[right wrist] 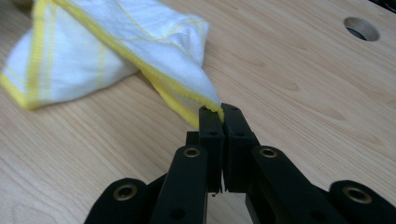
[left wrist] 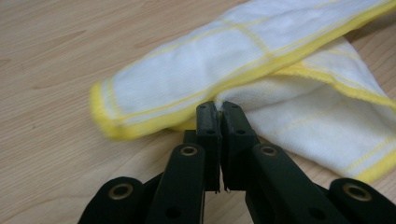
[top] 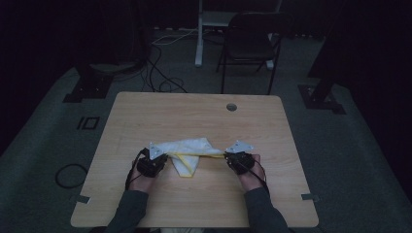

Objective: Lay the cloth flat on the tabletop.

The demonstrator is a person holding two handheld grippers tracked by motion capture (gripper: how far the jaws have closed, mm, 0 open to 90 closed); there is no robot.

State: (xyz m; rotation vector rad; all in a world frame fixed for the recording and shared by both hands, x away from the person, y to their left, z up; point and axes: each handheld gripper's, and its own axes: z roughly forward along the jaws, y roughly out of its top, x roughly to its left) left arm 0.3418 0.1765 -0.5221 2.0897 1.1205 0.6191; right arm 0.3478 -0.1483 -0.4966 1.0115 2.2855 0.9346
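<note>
High view is dim — we cannot make out the folds of the one white, yellow-edged cloth on the table. Two grippers: left gripper clamped on a cloth edge, right gripper clamped on a corner — cloth stretched between them.

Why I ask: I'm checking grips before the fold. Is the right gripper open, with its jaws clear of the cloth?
No: the right gripper is shut on a yellow-edged corner of the white cloth.
</note>
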